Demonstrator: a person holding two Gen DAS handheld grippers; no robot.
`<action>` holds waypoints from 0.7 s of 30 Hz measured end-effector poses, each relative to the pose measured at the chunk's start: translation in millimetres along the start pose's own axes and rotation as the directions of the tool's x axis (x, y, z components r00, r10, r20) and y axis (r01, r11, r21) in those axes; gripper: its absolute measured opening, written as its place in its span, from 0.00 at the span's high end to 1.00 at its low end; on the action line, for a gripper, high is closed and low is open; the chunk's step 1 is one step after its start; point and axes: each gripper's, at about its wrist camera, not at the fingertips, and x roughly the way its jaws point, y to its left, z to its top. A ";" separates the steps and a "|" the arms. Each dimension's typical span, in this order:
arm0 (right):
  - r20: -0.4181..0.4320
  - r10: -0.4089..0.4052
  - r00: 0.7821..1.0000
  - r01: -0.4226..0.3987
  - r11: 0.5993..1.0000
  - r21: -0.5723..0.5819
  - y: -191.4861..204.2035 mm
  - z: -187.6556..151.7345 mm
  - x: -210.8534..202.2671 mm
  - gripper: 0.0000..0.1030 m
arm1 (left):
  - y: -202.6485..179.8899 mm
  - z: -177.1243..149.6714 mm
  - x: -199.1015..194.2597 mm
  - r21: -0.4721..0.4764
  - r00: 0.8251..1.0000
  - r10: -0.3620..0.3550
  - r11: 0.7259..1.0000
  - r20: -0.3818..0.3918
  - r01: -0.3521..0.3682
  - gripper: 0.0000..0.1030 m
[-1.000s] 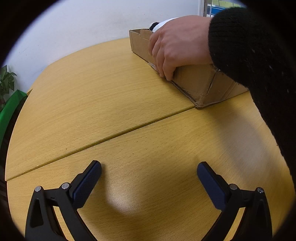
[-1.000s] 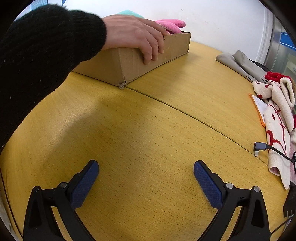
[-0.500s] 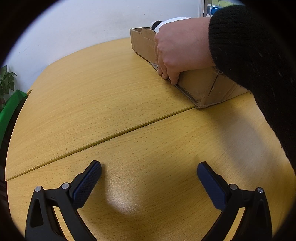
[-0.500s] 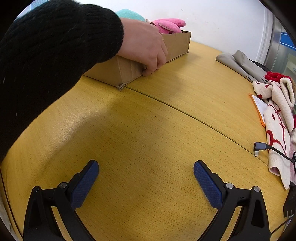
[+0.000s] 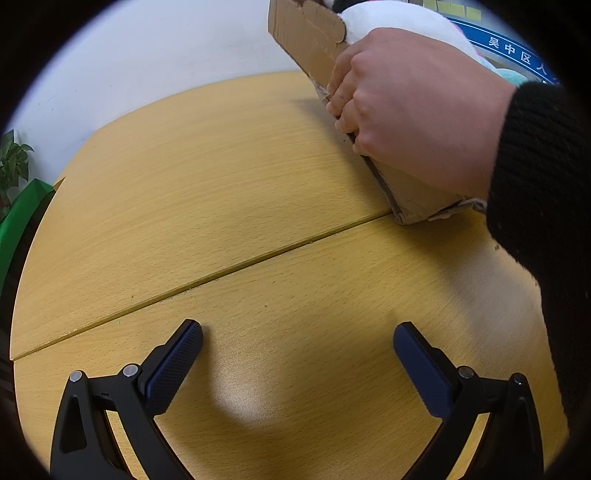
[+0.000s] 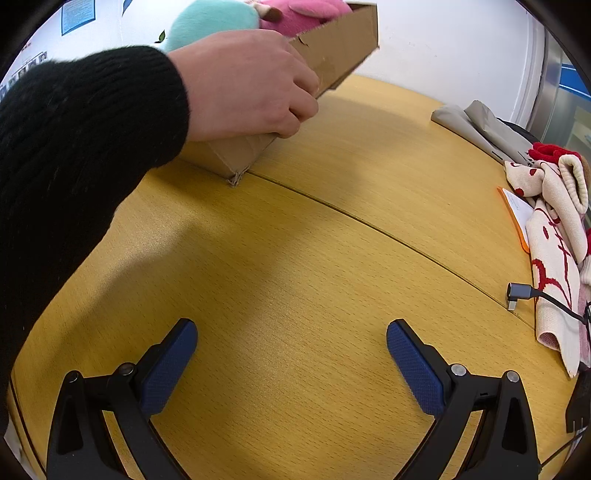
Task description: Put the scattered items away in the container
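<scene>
A shallow cardboard box (image 5: 314, 44) (image 6: 340, 44) is tilted up at its far end, its near corner still on the wooden table (image 5: 221, 177) (image 6: 332, 229). A bare hand (image 5: 410, 103) (image 6: 243, 88) in a black sleeve grips its long side. Plush toys fill the box: a white one (image 5: 399, 22), a teal one (image 6: 210, 18) and a pink one (image 6: 303, 9). My left gripper (image 5: 297, 345) and right gripper (image 6: 291, 343) both stand open low over the table, well short of the box, with nothing between their fingers.
At the right edge in the right wrist view lie a cream and red knitted cloth (image 6: 554, 236), a grey cable plug (image 6: 519, 293), an orange-edged card (image 6: 517, 214) and grey folded fabric (image 6: 480, 125). A green plant (image 5: 13, 162) stands off the table's left.
The hand has lifted the far end of the box so that it tilts up on its near corner. Neither gripper has moved.
</scene>
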 end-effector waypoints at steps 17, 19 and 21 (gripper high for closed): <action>0.000 0.000 1.000 0.000 1.000 0.000 -0.2 0.0 0.0 0.00 | -1.7 0.4 1.4 0.000 1.000 0.000 1.000 0.000 0.000 0.00; 0.000 0.001 1.000 -0.001 1.000 0.000 -0.3 0.0 0.0 0.00 | -2.4 0.3 1.3 0.000 1.000 0.000 1.000 0.000 0.000 0.00; 0.000 0.001 1.000 -0.001 1.000 0.000 -0.3 0.0 0.0 0.00 | -1.8 0.4 1.3 0.000 1.000 0.000 1.000 0.000 0.000 0.00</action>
